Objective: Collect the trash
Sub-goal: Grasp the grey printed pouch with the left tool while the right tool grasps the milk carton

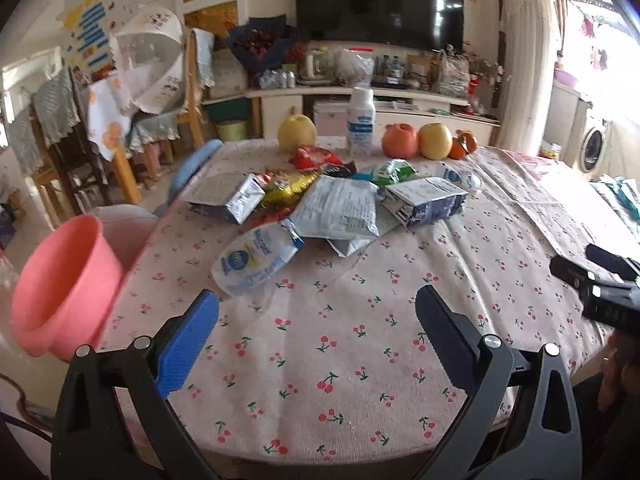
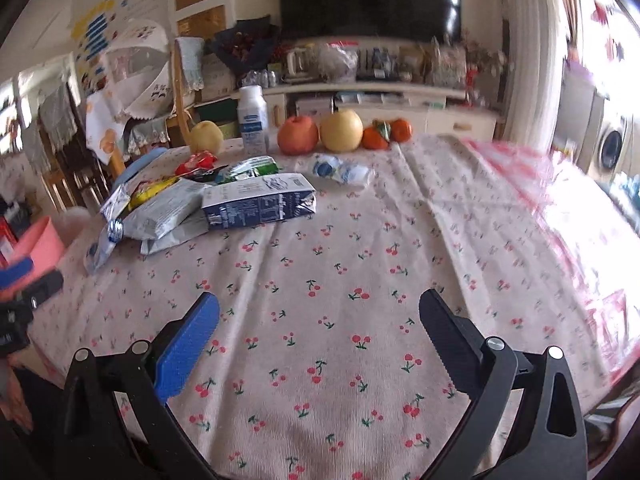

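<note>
- Left wrist view: the left gripper hangs over bare cherry-print tablecloth, its jaws spread wide with nothing between them.
- The trash lies in a heap past the fingertips, toward the table's middle: a crushed clear plastic bottle nearest, a flattened silver pouch partly over other wrappers, a squashed dark blue carton to its right, and a grey carton to its left.
- Under the pouch a yellow wrapper and a red wrapper show only in part; what lies beneath cannot be made out.
- A pink bin stands just off the table's left edge, its base cut off from sight.
- At the far edge stand a white bottle and a row of fruit.
- The right gripper pokes in at the right border, only partly visible.
- Right wrist view: the right gripper is likewise wide open and empty, above bare cloth.
- The heap sits up and to the left, the blue carton foremost; the clear bottle is squeezed thin at the table's left edge.
- The right side is blurred and washed out by window glare.
</note>
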The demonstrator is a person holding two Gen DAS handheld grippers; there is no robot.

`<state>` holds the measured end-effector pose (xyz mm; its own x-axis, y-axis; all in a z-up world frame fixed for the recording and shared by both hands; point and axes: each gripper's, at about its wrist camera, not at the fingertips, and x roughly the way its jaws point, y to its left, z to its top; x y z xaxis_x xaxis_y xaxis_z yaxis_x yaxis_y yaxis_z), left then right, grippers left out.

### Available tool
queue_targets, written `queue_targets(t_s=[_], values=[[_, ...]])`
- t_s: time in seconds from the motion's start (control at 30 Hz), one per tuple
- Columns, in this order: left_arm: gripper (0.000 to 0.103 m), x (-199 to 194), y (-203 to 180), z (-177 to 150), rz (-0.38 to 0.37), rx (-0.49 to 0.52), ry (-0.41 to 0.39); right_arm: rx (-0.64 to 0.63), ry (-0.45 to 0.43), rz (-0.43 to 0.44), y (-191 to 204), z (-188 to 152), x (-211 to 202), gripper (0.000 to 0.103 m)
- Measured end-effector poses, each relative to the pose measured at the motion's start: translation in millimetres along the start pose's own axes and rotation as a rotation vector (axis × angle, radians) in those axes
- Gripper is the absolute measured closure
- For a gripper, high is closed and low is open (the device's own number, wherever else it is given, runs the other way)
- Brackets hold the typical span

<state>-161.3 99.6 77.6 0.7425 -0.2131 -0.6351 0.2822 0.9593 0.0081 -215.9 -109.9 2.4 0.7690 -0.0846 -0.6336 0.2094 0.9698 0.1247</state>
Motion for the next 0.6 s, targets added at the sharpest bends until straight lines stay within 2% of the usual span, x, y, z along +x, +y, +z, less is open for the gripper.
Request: queue_targets(t_s=[0.17,0.33,0.6], values=[[0.004,18.3,8.6,2.9,-0.051,-0.013,0.031,0.091,0.050,0.058,-18.7,9.3,24.1,0.005],[0.004,31.2,10.6,18.0,-0.061,-0.025,0.028,0.109,0.068,0.068,-25.1,24.9,50.2,0.005],[0.004,80.2,-11.5,52.8,-0.067,0.068,0.107,0.085,0.064,0.081,-28.6,55.8,85.6,0.005]])
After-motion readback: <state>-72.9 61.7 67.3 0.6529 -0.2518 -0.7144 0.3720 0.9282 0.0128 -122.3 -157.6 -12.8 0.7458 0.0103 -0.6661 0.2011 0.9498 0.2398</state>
